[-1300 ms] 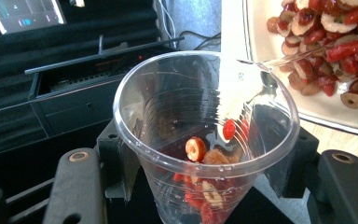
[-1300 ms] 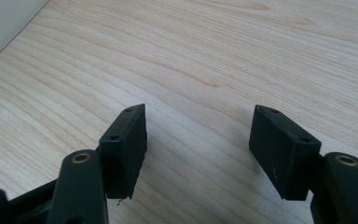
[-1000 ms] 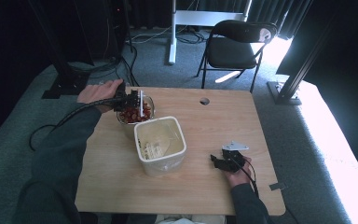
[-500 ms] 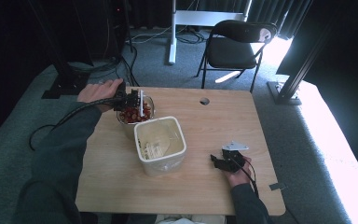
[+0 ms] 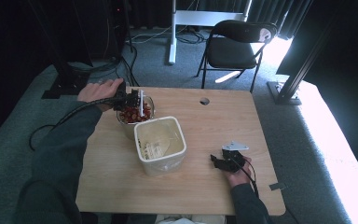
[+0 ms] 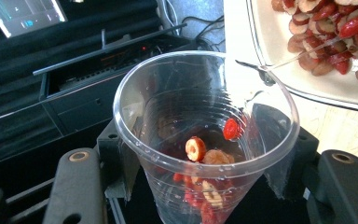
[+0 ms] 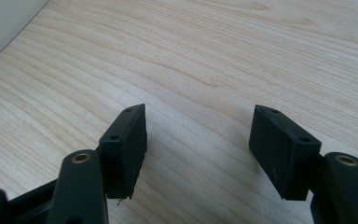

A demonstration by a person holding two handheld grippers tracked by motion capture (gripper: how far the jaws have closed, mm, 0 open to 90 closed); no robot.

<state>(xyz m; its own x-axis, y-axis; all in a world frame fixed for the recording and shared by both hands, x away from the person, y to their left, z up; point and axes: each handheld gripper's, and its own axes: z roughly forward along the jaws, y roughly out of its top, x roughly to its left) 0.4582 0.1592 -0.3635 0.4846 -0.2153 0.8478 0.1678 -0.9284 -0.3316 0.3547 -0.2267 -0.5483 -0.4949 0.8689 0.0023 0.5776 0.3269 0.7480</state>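
Note:
My left gripper [image 5: 129, 100] [image 6: 205, 158] is shut on a clear plastic cup [image 5: 141, 103] [image 6: 200, 135] at the table's far left. A few red and tan fruit slices lie in the bottom of the cup, and its mouth faces the left gripper view's camera. Just beside it stands a glass bowl [image 5: 123, 122] [image 6: 279, 70] filled with sliced red fruit [image 5: 131, 114] [image 6: 326, 28]. A tall white tub [image 5: 161, 144] with pale contents stands in the middle of the table. My right gripper [image 5: 221, 161] [image 7: 199, 135] rests open on the bare wood at the front right, with nothing between its jaws.
The wooden table [image 5: 214, 121] has a small round hole [image 5: 204, 101] near its far edge. A black folding chair [image 5: 240, 46] stands behind the table. Dark equipment and cables [image 6: 74, 84] lie on the floor off the table's left side.

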